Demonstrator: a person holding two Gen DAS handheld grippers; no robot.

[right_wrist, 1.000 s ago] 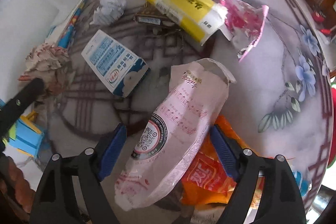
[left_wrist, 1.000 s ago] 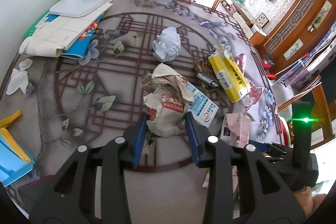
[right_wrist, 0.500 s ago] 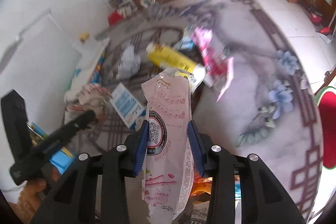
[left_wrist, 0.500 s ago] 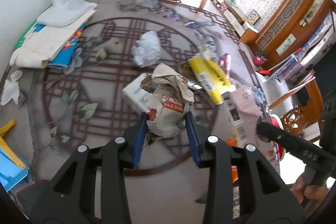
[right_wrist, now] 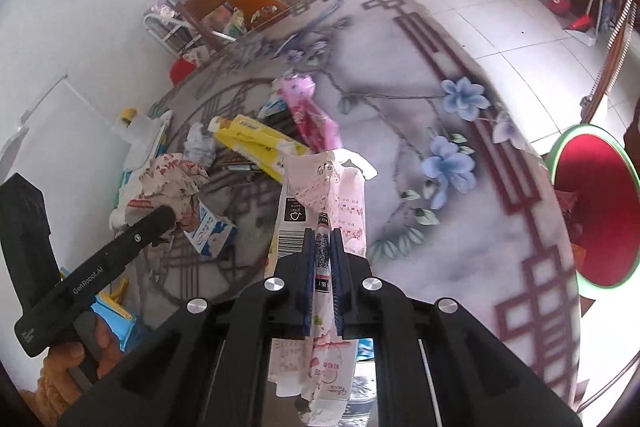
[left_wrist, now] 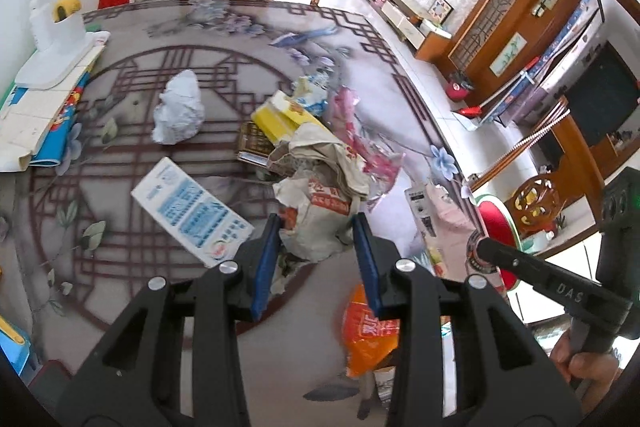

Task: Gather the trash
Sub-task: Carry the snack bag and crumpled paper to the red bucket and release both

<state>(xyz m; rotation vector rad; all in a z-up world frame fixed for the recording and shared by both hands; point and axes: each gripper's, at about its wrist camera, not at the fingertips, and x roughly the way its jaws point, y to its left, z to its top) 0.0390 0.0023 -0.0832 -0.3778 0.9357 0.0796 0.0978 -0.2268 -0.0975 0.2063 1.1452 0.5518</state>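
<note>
Tabletop (left_wrist: 360,43); hand-held grippers downward-tilted, clamped.

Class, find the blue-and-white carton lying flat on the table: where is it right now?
In the left wrist view the blue-and-white carton lies flat on the table, left of the left tongs, below the crumpled white paper ball.

Crumpled beige paper wrapper with red print (left_wrist: 320,215) clamped between blue pads, flattened pale pink printed plastic packet (right_wrist: 324,227) pinched upright, lifted off the tabletop
</note>
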